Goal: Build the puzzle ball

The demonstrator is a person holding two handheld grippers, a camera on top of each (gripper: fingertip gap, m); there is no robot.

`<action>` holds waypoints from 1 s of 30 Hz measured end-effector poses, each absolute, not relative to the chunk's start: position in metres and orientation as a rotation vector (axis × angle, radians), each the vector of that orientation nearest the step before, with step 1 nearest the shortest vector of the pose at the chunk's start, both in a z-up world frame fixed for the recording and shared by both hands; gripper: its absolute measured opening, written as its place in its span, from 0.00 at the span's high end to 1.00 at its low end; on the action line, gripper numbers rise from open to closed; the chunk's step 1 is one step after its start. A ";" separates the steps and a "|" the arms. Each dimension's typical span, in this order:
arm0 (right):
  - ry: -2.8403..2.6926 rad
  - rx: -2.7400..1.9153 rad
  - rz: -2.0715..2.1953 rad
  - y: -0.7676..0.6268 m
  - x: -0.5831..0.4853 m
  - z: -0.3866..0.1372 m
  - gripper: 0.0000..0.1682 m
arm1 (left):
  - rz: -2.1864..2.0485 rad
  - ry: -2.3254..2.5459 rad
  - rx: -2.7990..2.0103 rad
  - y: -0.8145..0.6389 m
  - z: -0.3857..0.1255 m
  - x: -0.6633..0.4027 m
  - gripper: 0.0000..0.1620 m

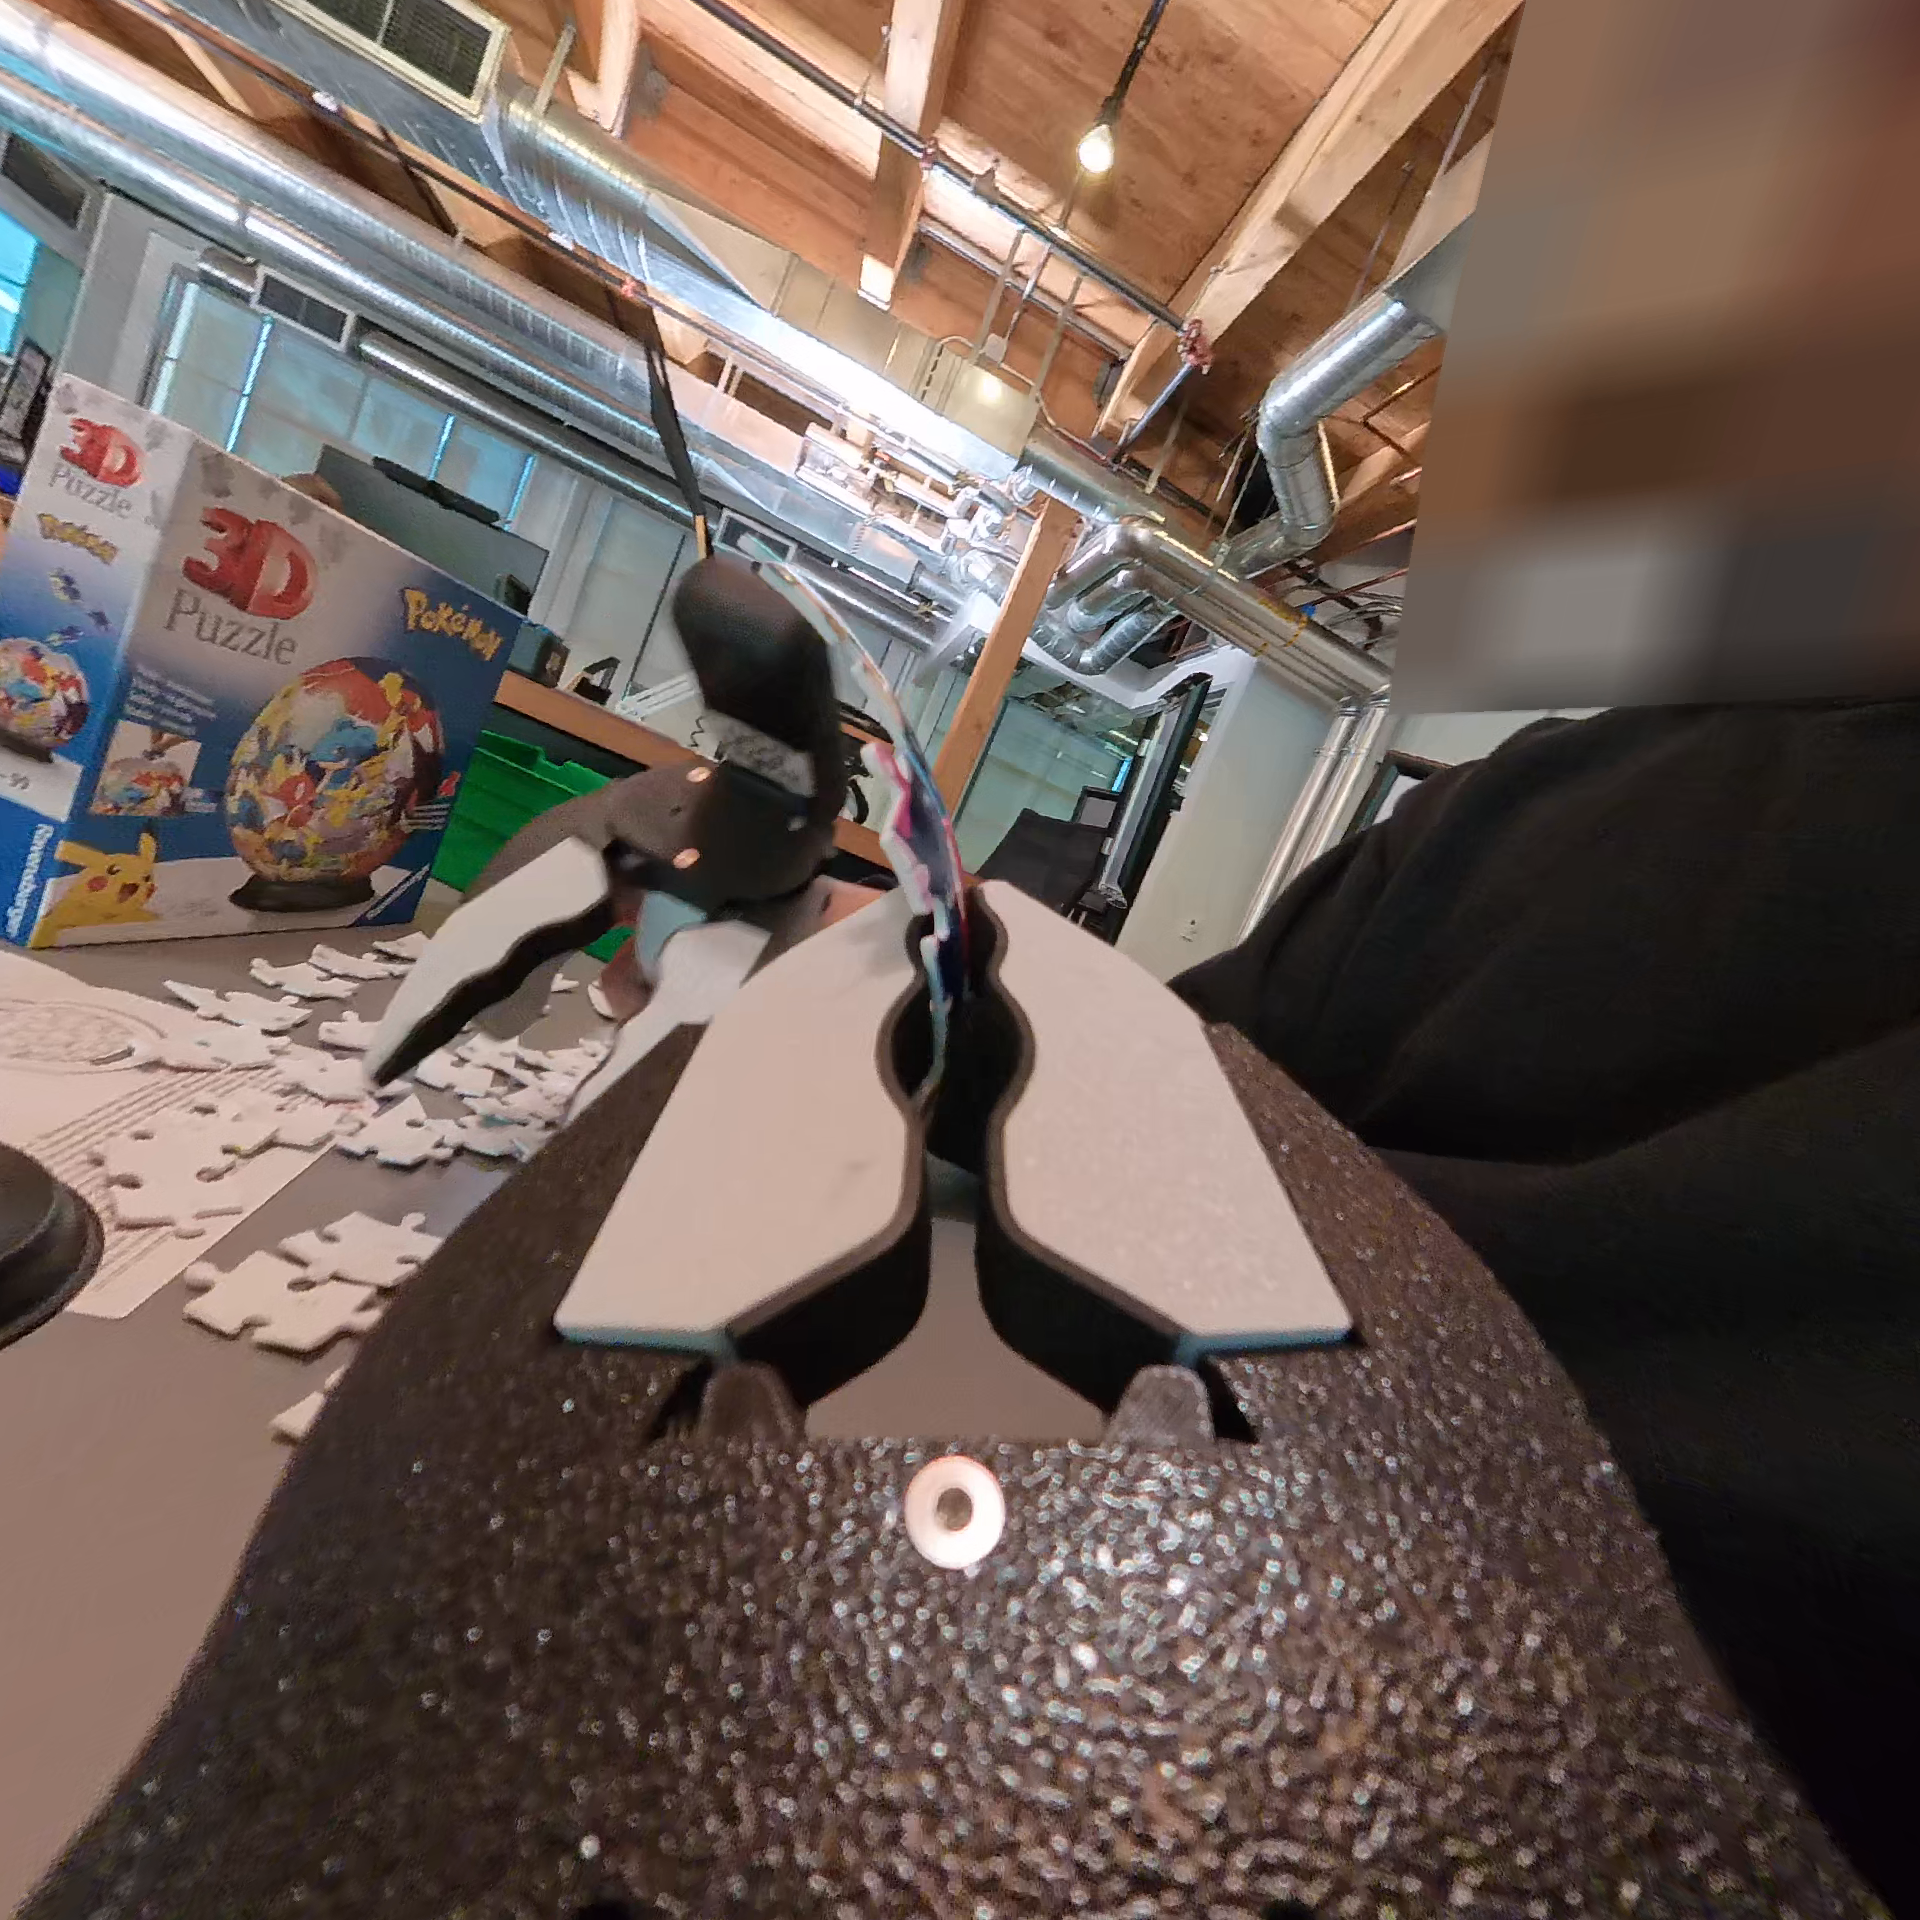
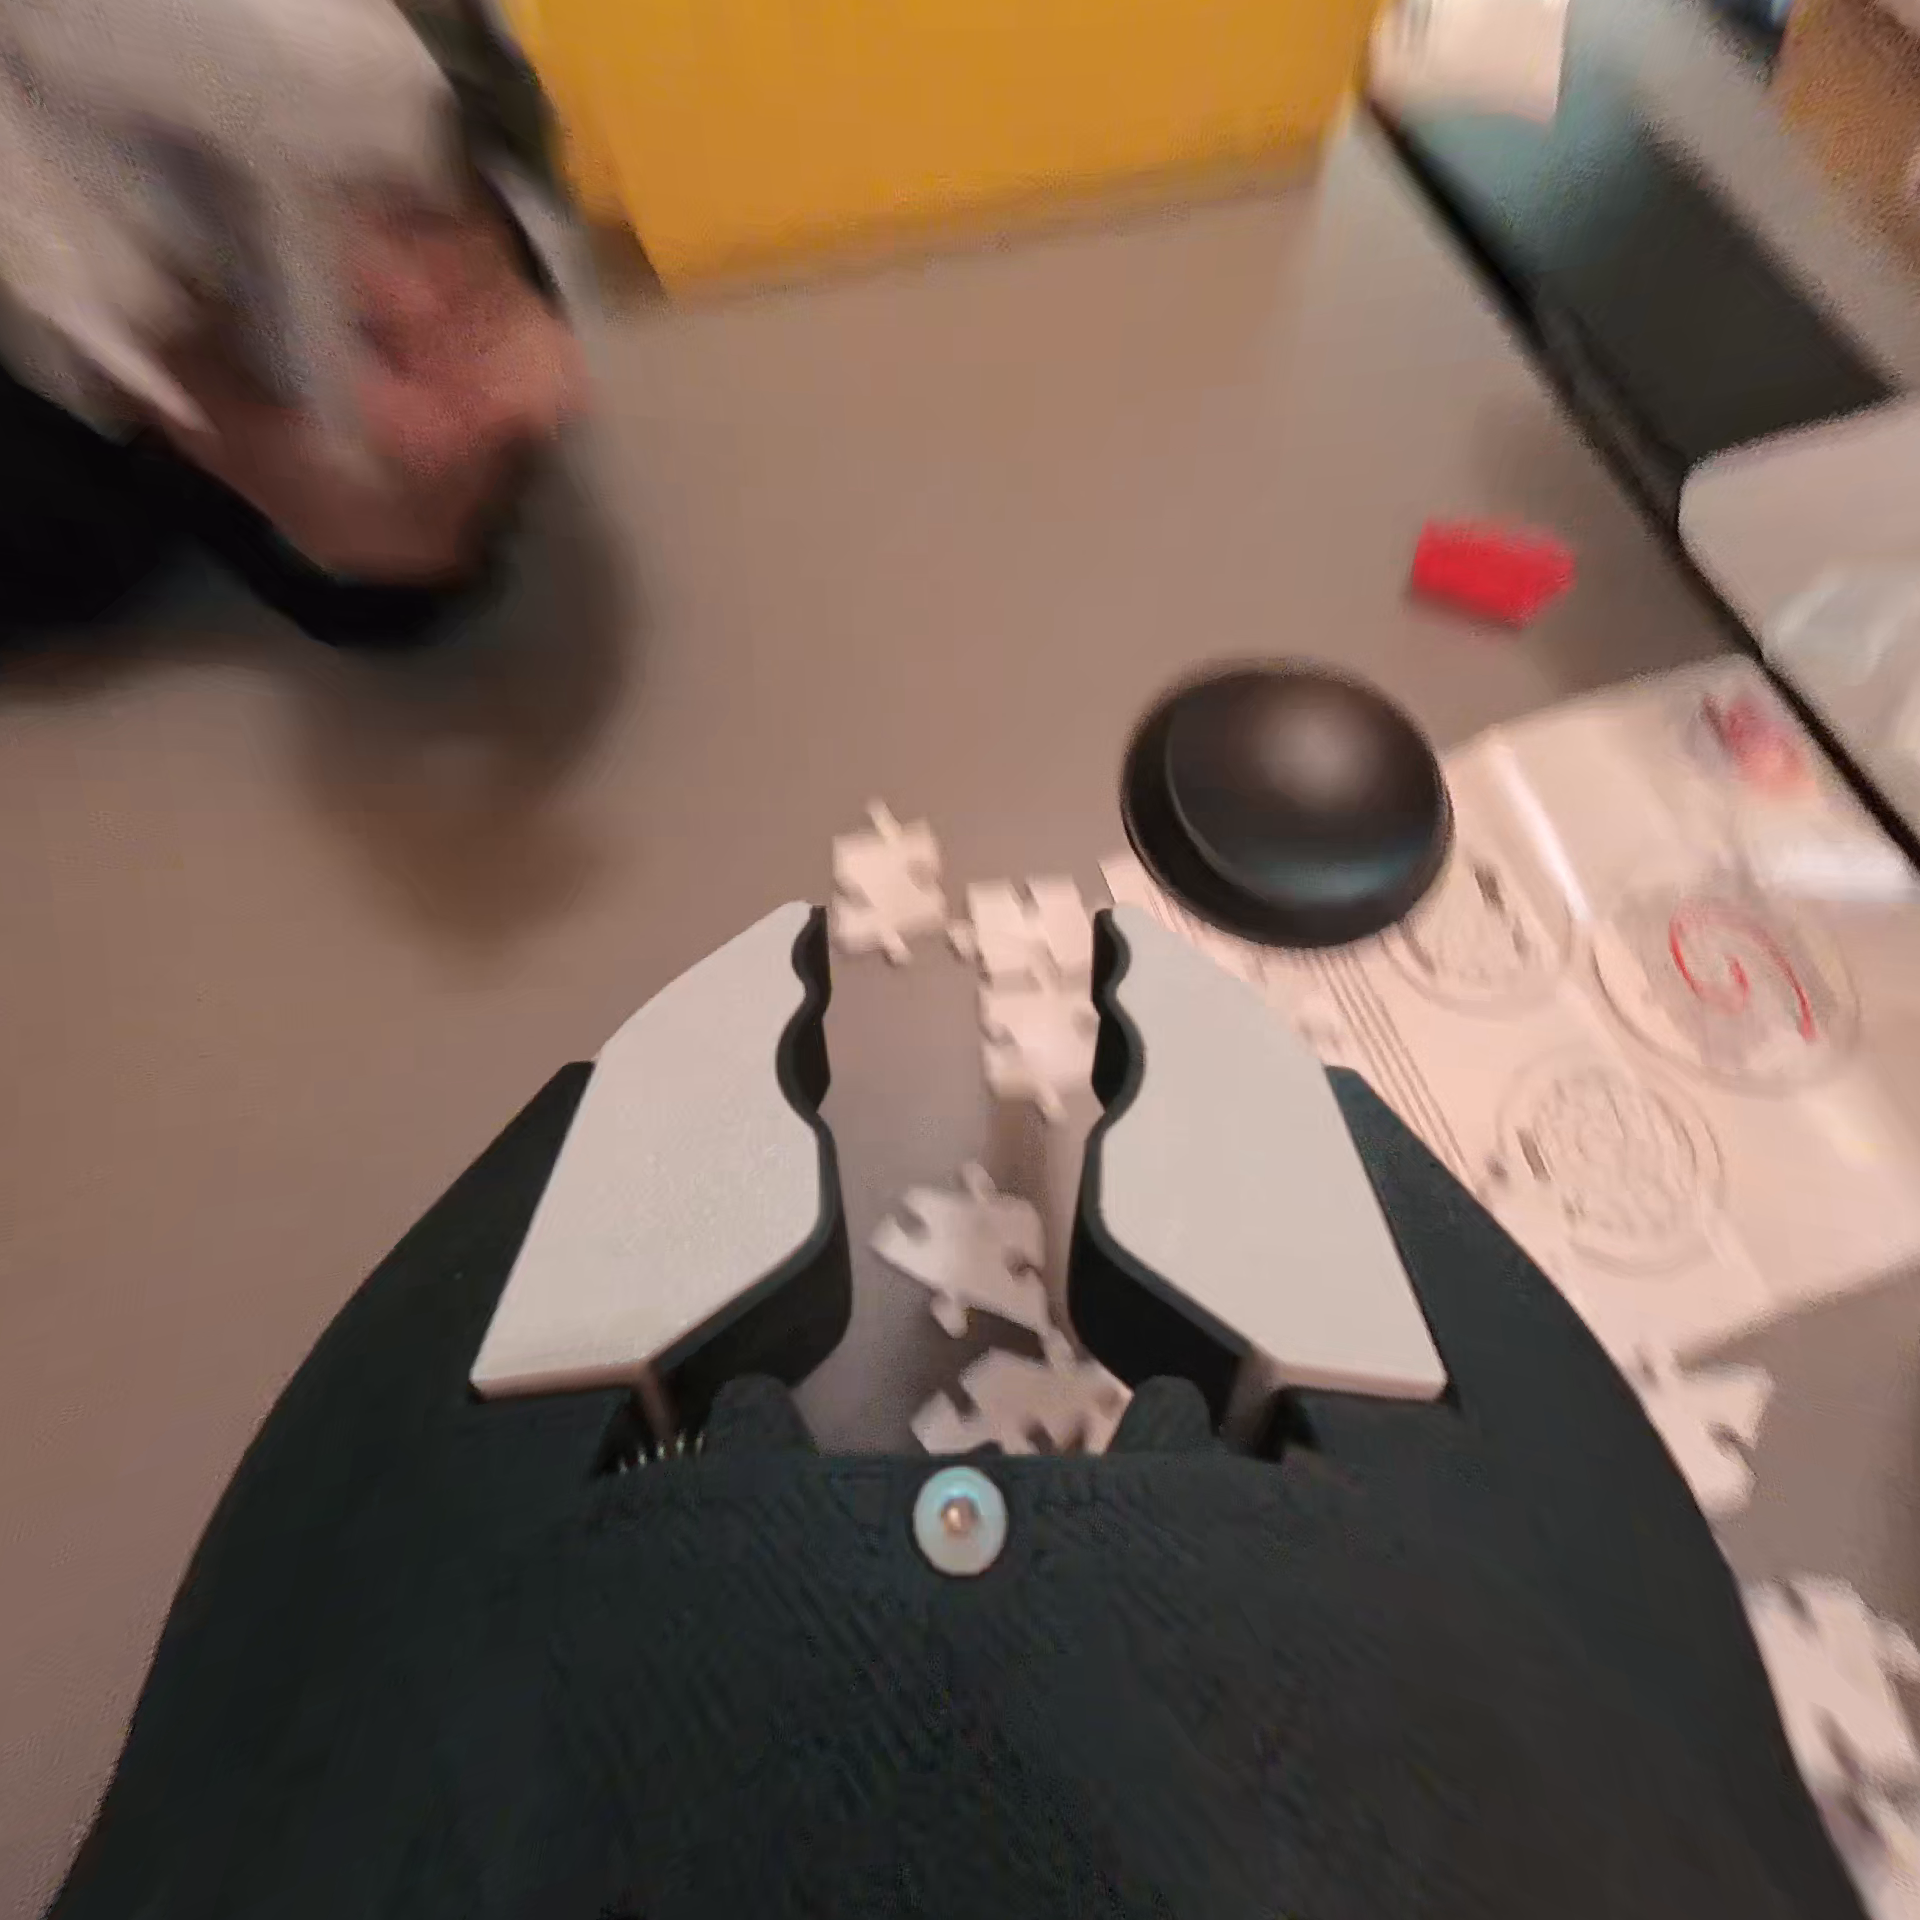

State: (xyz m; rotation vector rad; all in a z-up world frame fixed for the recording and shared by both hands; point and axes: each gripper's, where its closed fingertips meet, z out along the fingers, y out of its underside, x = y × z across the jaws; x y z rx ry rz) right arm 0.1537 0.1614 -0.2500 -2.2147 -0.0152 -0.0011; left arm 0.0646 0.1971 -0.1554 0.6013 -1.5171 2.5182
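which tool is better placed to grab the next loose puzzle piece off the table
Right. The right tool is open and empty, pointing down over loose white pieces on the table. The left tool is raised and shut on a curved strip of joined pieces.

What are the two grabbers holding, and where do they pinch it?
The left gripper pinches a curved strip of joined puzzle pieces by its lower end. The right gripper is open and holds nothing.

Left gripper (image 1: 951, 935) fingers pinched together; right gripper (image 2: 961, 935) fingers spread.
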 end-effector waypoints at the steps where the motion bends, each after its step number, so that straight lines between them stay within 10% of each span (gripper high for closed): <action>1: -0.027 -2.081 0.066 0.169 0.141 -0.227 0.74 | 2.503 -1.525 0.615 0.196 -0.156 0.065 0.99; 6: -0.092 -1.715 0.395 0.185 0.089 -0.164 0.80 | 2.397 -1.871 0.625 0.179 -0.174 0.063 0.99; 30: 0.235 -1.565 0.893 0.207 0.072 -0.175 0.99 | 2.321 -1.907 0.951 0.211 -0.187 0.072 0.85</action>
